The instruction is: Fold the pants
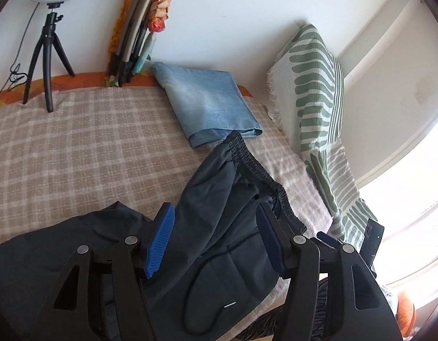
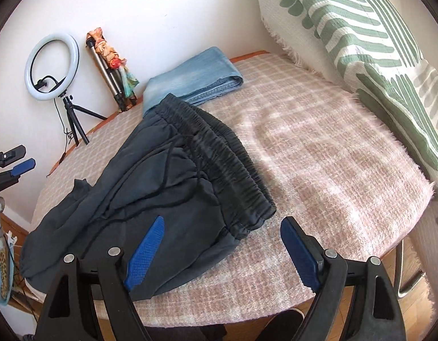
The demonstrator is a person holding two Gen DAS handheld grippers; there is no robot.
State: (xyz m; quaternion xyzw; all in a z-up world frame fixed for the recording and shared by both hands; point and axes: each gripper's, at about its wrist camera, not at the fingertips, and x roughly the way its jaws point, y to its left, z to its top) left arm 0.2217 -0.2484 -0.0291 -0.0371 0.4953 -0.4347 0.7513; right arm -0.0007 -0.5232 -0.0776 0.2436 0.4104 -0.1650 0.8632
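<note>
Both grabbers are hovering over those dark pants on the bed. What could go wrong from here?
The dark pants lie crumpled, so an open left gripper or right gripper might pinch just one layer and fold them crooked. One leg droops over the bed edge and could pull them off. The waistband sits close to the folded jeans, which might get dragged.

Matt dark cloth pants (image 2: 150, 176), fuzzy woven blanket (image 2: 318, 170), faded denim (image 2: 196, 76)

Left gripper (image 1: 216, 221) and right gripper (image 2: 223, 223) — jaws wide apart.
</note>
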